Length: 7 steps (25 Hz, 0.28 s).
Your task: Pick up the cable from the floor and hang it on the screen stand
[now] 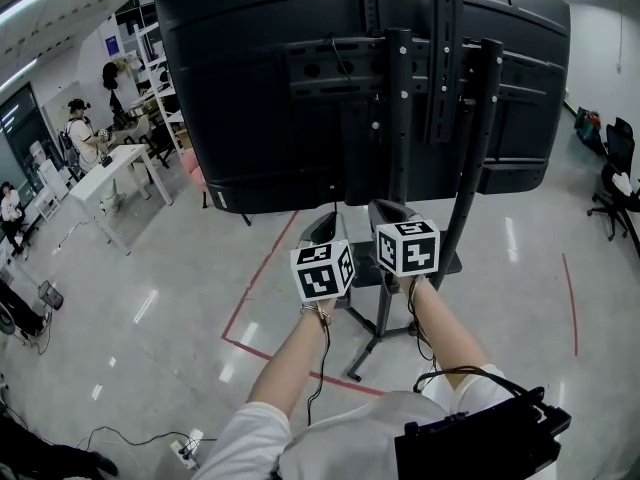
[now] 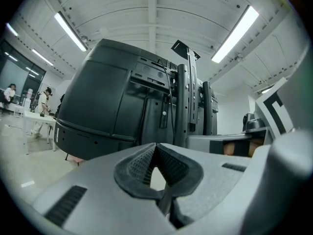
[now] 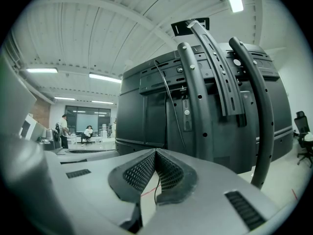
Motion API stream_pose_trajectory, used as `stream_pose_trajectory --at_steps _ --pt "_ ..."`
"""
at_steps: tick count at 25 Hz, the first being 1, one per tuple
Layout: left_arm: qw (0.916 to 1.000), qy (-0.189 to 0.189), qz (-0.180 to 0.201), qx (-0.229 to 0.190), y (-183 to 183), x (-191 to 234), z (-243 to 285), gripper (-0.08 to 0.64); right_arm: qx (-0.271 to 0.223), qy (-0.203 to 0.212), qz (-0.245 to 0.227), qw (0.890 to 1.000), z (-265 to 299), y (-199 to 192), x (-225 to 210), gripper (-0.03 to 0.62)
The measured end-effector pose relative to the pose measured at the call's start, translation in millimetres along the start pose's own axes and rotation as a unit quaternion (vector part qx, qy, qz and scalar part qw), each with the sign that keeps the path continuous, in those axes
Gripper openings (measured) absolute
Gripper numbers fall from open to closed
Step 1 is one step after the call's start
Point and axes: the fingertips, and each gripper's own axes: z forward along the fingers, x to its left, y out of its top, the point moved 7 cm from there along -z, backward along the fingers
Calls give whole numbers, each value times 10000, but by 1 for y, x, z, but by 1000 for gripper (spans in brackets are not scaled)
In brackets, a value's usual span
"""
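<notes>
- White short sleeves (image 1: 250, 436)
- Grey left gripper (image 2: 155, 152) and right gripper (image 3: 155, 156), black ribbed pads (image 2: 138, 164)
- Black-and-white marker cubes (image 1: 322, 270)
- Thin black wire (image 1: 322, 368) along left arm
- Black box (image 1: 480, 440) at chest

The left tool (image 1: 320, 226) and right tool (image 1: 386, 211) are held forward side by side on outstretched forearms (image 1: 292, 353), jaws pressed together.

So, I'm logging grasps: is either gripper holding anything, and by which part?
Nothing seems held. The left gripper and right gripper are both shut tip to tip. A thin dark strand shows through the right one's gap, apparently behind it.
</notes>
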Motion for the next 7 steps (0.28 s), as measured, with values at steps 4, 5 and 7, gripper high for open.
stream_pose_trajectory --at_steps 4,5,7 --pt "10000 -15 -12 6 1 -1 2 2 -22 -6 20 10000 -1 3 -2 17" --pt "10000 -18 -12 6 1 -2 2 2 -20 -8 19 10000 -1 3 -3 17" --pt "10000 -25 -10 6 2 -2 3 2 -17 -14 13 10000 -1 4 -4 17"
